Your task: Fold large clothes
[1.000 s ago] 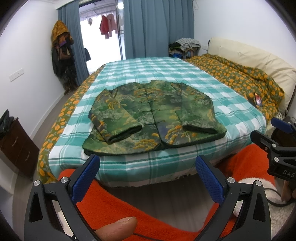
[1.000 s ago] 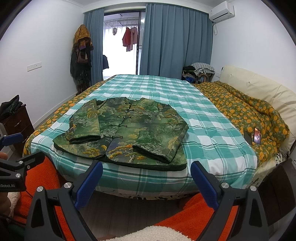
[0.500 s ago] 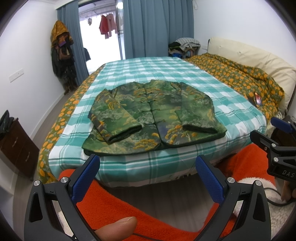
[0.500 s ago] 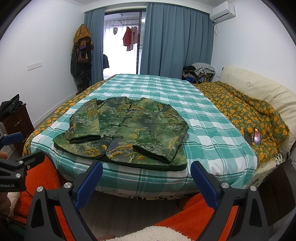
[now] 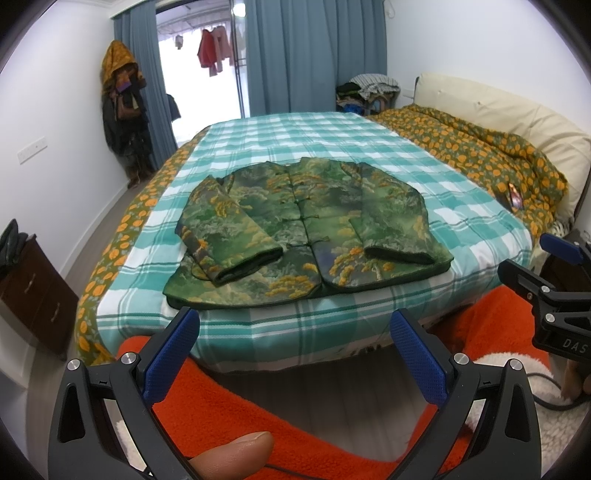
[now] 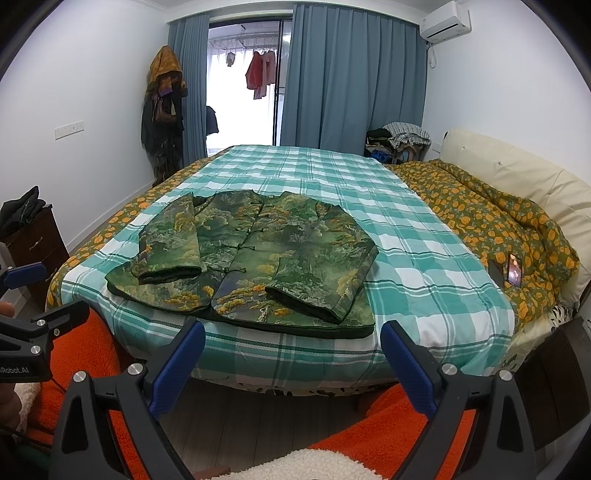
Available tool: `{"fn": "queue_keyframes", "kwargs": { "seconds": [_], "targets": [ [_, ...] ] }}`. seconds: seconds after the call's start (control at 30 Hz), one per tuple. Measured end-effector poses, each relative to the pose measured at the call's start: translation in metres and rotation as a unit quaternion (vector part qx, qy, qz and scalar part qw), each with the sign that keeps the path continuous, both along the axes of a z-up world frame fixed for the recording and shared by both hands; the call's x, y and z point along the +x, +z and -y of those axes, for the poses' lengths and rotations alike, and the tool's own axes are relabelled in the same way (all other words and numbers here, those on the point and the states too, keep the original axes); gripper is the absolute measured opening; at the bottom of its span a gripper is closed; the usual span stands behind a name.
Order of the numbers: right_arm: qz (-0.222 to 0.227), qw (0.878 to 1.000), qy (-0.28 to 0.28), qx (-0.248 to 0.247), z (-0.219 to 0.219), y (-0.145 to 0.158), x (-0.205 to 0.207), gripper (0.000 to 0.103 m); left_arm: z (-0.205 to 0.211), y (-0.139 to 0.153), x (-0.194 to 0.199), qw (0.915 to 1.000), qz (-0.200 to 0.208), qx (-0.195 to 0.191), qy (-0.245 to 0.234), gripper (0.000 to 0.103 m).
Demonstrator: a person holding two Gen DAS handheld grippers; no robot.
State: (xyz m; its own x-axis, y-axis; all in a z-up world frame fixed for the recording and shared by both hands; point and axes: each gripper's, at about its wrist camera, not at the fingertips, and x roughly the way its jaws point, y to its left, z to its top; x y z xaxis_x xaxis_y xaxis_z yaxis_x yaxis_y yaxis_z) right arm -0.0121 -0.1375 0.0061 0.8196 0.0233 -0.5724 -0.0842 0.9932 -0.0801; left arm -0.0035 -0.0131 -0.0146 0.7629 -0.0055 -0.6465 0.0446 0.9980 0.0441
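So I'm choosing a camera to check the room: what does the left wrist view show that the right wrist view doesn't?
Only the left wrist view shows a thumb tip below its fingers. Only the right wrist view shows the white wall air conditioner. Both show the green patterned jacket lying sleeves-folded on the teal checked bedspread, and each gripper open.

White letters "DAS" stand on the black body of the right tool [image 5: 550, 295], at the right edge of the left wrist view; the frame edge cuts the word off after the S. On the black body of the left tool [image 6: 27, 332], at the left edge of the right wrist view, white letters read "Robot.AI"; the start of that word is cut off by the frame edge. The phone [image 6: 514, 270] on the bed shows a lit screen, but nothing on it is legible. No other writing can be read.
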Motion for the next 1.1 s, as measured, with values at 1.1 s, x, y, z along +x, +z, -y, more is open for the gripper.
{"fn": "queue_keyframes", "kwargs": {
  "seconds": [1.1],
  "targets": [
    [-0.002,1.000,0.000,0.000,0.0003,0.0010,0.0023,0.098,0.0013,-0.0046,-0.0020,1.0000,-0.002,0.002,-0.002,0.103]
  ]
}}
